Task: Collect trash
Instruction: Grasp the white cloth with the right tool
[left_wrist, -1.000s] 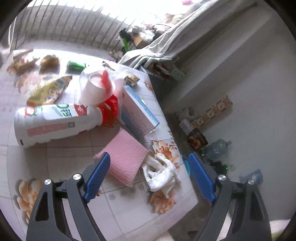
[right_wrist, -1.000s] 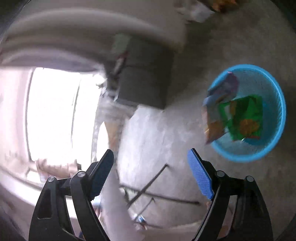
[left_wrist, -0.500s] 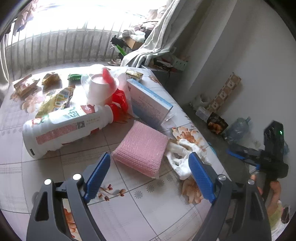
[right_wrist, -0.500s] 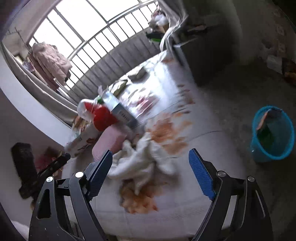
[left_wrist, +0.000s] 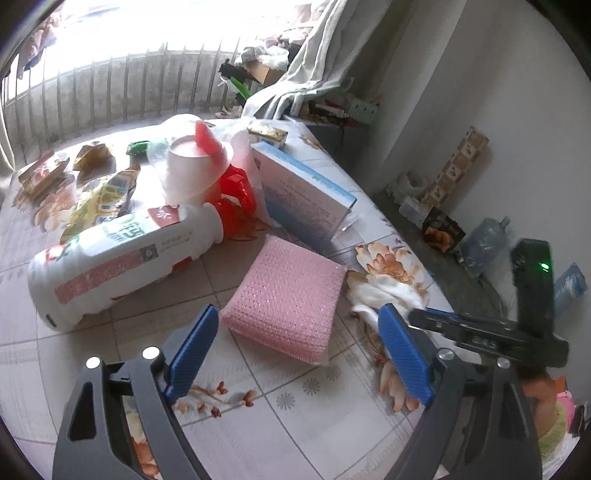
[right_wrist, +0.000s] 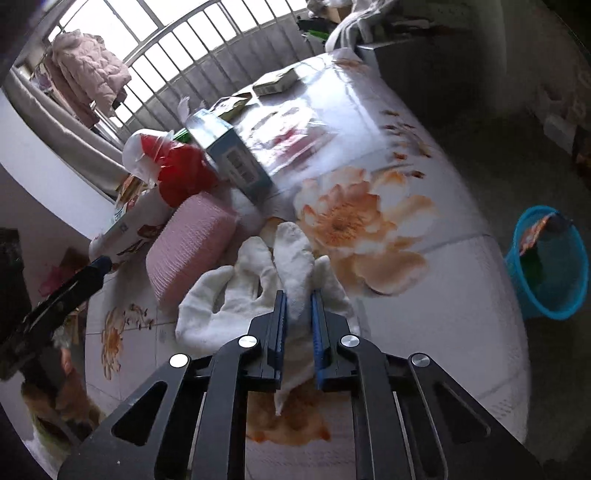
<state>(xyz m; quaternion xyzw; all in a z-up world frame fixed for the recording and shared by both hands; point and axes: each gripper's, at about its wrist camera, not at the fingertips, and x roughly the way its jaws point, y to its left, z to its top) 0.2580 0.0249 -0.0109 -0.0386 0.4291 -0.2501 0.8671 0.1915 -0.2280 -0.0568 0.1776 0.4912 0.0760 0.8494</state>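
Floral-print tiled table (left_wrist: 295, 398) carries the clutter. Largest on it: white plastic bottle (left_wrist: 122, 258) lying on its side, red cap end touching a crumpled red bag (left_wrist: 236, 199). Blue-and-white box (left_wrist: 303, 195) lies tilted just right of the bag. Pink bubble-wrap pad (left_wrist: 288, 295) sits flat in front of the box, near the bottle. White foam cup (left_wrist: 192, 170) upright behind the bottle, red piece in it. Yellow snack wrapper (left_wrist: 103, 203) left of the cup; smaller wrappers further back by the window bars.

Blue bin (right_wrist: 546, 266) on the floor off the table's right edge, wrappers inside.

White crumpled cloth (right_wrist: 266, 280) lies at the table's right side, touching the pink pad's edge, on the orange flower print.

Right gripper (right_wrist: 298, 306): blue pads pressed in on a fold of the cloth, pinching it; rest of the cloth on the table.

Left gripper (left_wrist: 295, 343): fingers spread wide, nothing between them, hanging over the table just in front of the pink pad.
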